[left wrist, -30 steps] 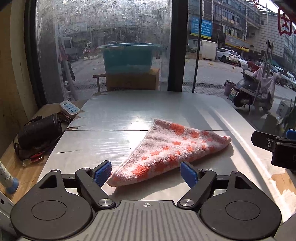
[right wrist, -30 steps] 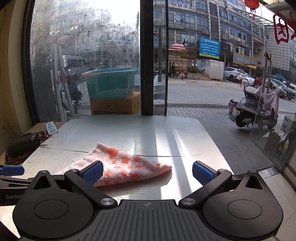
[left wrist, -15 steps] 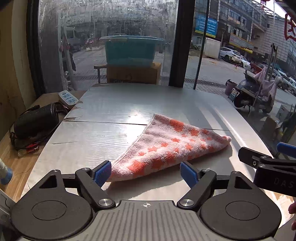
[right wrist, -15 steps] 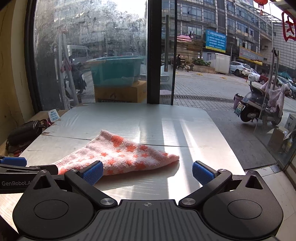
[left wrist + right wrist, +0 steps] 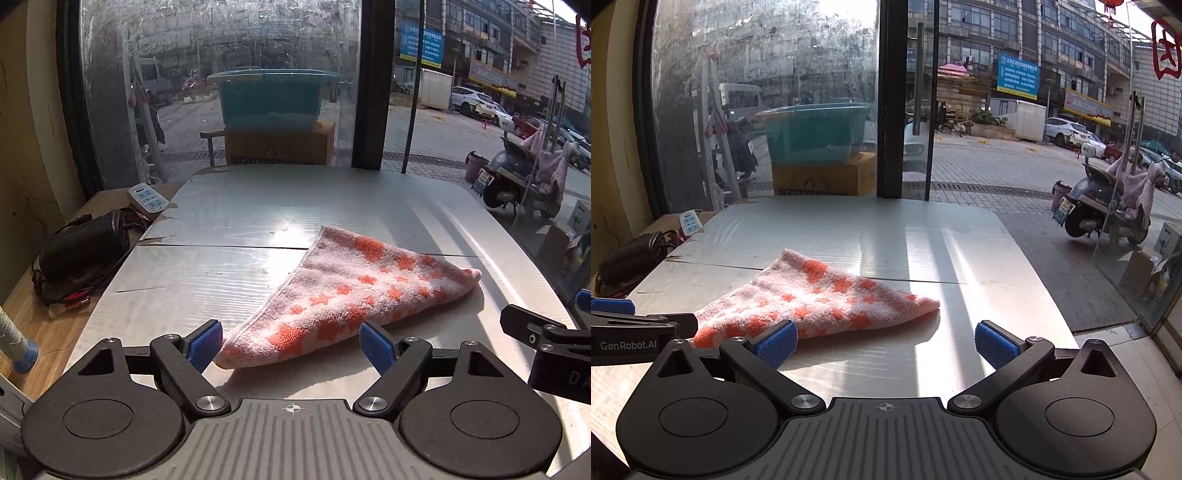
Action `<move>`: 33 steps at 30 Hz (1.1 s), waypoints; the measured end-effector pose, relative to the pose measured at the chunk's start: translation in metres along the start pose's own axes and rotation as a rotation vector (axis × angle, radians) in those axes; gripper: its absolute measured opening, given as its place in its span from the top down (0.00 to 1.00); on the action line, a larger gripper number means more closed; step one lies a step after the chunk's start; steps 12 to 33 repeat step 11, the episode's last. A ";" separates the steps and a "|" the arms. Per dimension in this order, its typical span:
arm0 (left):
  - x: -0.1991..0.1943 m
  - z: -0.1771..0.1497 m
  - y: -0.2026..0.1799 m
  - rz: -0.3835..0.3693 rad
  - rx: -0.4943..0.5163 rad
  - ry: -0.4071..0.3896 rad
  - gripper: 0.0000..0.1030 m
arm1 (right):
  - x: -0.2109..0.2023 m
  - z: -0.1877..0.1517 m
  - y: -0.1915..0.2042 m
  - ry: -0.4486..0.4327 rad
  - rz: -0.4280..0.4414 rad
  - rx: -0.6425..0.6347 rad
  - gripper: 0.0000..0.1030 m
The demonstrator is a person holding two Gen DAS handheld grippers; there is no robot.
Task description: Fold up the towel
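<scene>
A pink towel with orange spots (image 5: 354, 291) lies folded into a triangle on the shiny metal table (image 5: 229, 273). It also shows in the right wrist view (image 5: 820, 299). My left gripper (image 5: 291, 347) is open and empty, just in front of the towel's near corner. My right gripper (image 5: 884, 343) is open and empty, in front of the towel's right part. The right gripper shows at the right edge of the left wrist view (image 5: 546, 339). The left gripper shows at the left edge of the right wrist view (image 5: 635, 328).
A black bag with cables (image 5: 81, 247) and a white power strip (image 5: 147, 195) lie on the wooden ledge to the left. A window with a dark post (image 5: 373, 85) stands behind the table. The table's right edge (image 5: 1045, 295) drops off to the floor.
Both grippers have drawn back a little and risen, so the towel looks farther away. Both stay open. The towel has not moved.
</scene>
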State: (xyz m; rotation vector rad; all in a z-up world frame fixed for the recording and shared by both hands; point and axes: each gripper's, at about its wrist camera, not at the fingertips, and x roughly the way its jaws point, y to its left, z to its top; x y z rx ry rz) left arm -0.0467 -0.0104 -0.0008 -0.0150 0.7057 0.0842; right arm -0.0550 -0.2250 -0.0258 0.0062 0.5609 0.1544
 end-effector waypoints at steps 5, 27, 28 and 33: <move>-0.001 0.000 -0.003 -0.008 0.013 -0.013 0.21 | 0.001 -0.001 -0.002 0.010 -0.003 0.001 0.00; 0.000 0.001 -0.006 -0.034 0.024 -0.023 0.22 | 0.005 -0.002 -0.002 0.022 -0.007 0.002 0.00; 0.000 0.001 -0.006 -0.034 0.024 -0.023 0.22 | 0.005 -0.002 -0.002 0.022 -0.007 0.002 0.00; 0.000 0.001 -0.006 -0.034 0.024 -0.023 0.22 | 0.005 -0.002 -0.002 0.022 -0.007 0.002 0.00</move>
